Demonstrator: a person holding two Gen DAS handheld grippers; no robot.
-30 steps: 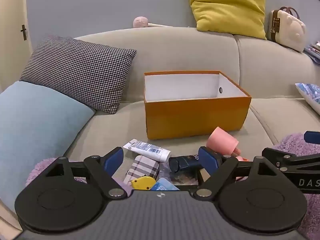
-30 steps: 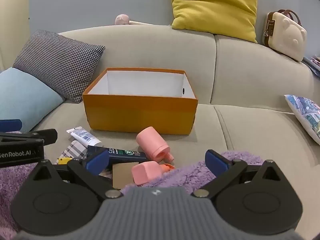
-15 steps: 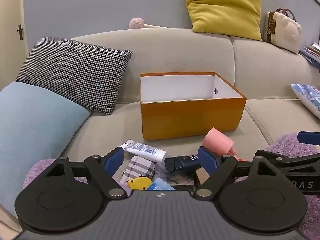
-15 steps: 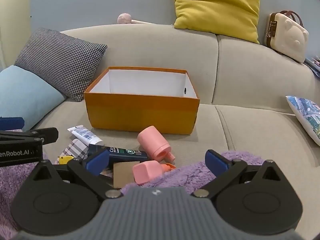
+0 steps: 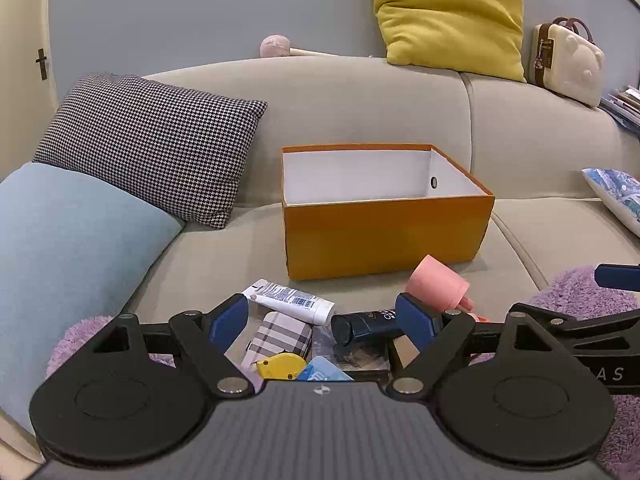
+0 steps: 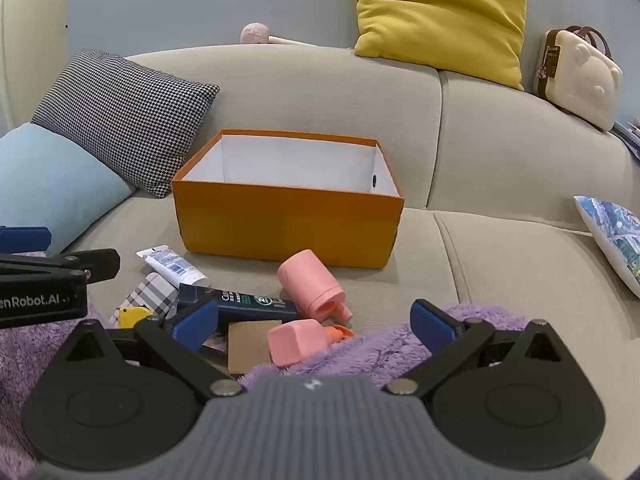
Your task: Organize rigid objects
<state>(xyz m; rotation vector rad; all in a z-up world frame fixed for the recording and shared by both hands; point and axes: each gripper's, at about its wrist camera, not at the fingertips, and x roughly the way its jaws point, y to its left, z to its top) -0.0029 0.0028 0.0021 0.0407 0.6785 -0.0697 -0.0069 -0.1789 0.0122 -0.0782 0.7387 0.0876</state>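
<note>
Left wrist view: left tongs (image 5: 322, 318) wide, empty; orange box (image 5: 384, 232) shifted slightly left since earlier frame. Right tongs (image 6: 314, 320) wide, empty; pink bottle (image 6: 310, 284), dark tube (image 6: 240, 304) unmoved at lower center.

Each matte black claw (image 5: 320, 322) (image 6: 314, 322) carries blue rubber fingertips (image 5: 226, 320) (image 6: 432, 322), silver pivot screws, round black discs and a ribbed grey housing; white "enRobot.AI" lettering at nine o'clock.

A houndstooth cushion (image 5: 152, 144) leaned on the beige sofa (image 5: 360, 96) above a pale blue pillow (image 5: 68, 248). A yellow cushion (image 6: 440, 12) and cream bear-shaped case (image 6: 580, 72) sat atop the backrest.
</note>
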